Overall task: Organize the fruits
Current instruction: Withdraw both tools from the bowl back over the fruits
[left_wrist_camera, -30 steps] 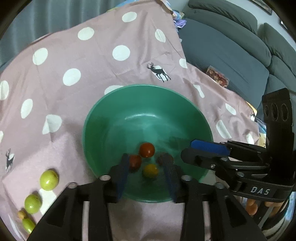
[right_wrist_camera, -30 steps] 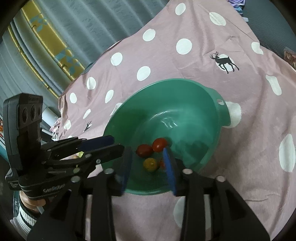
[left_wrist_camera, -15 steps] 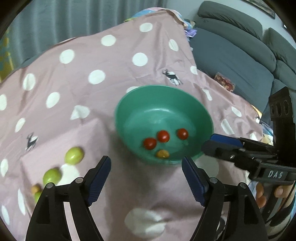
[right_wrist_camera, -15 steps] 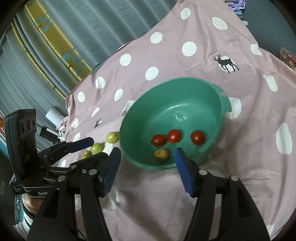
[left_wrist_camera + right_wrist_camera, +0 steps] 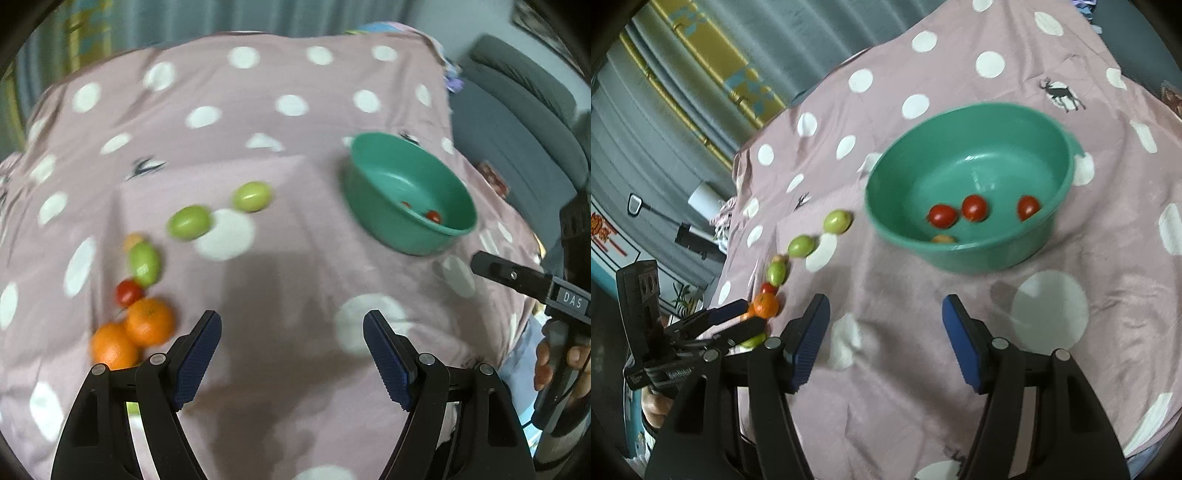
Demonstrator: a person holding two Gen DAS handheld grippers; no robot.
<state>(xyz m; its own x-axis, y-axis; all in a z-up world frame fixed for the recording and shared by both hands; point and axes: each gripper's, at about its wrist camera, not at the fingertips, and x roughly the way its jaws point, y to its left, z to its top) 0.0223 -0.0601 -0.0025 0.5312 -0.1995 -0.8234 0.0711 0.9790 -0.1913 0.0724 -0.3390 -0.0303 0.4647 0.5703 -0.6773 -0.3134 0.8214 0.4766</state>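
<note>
A green bowl [image 5: 1067, 147] stands on the pink dotted cloth [image 5: 960, 332] and holds three red cherry tomatoes [image 5: 975, 207] and a small yellow one [image 5: 943, 239]. It also shows in the left wrist view [image 5: 373, 177]. On the cloth to its left lie three green fruits [image 5: 189, 222], a red tomato [image 5: 128, 291] and two oranges [image 5: 149, 320]. My left gripper [image 5: 291, 354] is open and empty, just right of the oranges. My right gripper [image 5: 884, 336] is open and empty, in front of the bowl.
A grey sofa [image 5: 517, 122] stands beyond the cloth's right edge. Grey curtains [image 5: 746, 40] and a yellow patterned strip hang behind. The cloth drops off at its near and right edges.
Both grippers have opened, dropped tomatoes in the bowl and pulled back from it. The left one has swung left, so the loose fruits have come into view.
</note>
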